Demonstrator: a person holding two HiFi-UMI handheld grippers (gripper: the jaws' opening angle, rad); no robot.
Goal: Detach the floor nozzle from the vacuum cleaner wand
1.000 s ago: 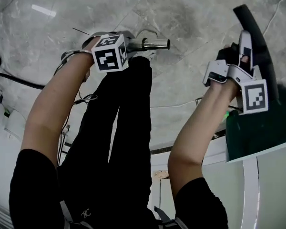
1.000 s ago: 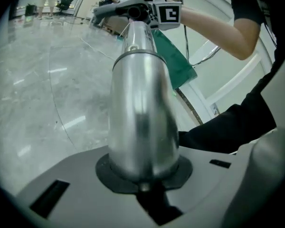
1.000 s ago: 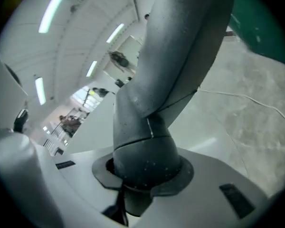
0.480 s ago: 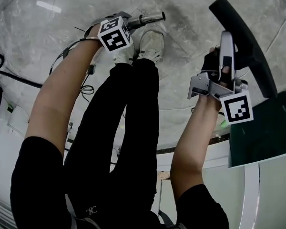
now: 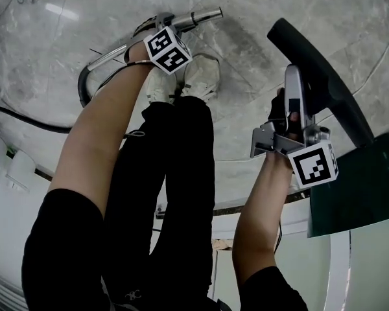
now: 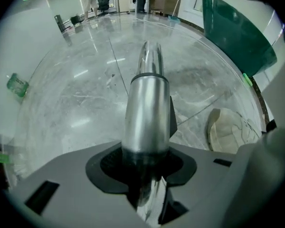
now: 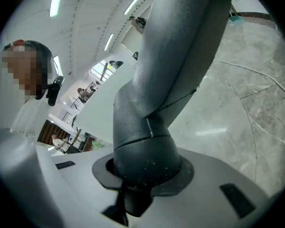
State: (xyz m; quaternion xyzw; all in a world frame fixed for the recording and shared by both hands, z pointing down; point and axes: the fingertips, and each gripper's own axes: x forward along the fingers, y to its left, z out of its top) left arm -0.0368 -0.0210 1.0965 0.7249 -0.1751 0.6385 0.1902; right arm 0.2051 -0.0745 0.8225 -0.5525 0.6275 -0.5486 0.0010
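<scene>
Firstly, a black hose (image 5: 26, 118) trails over the veined marble floor (image 5: 259, 37) at far left. The left tool (image 5: 161, 26) has just been opening its jaws; they stand apart with the smooth, round steel wand (image 5: 202, 17) between them. White shoes (image 5: 204, 76) stand just beneath. The right tool (image 5: 290, 102) is clamped on the matte, dark-grey elbow neck of the floor nozzle (image 5: 324, 70), well apart from the wand. A green panel (image 5: 360, 186) borders the far right.

Glossy grey marble floor (image 5: 259, 18) with strip-light reflections. Dark green panel (image 5: 356, 186) at right, white partition (image 5: 369, 258) beside it.
</scene>
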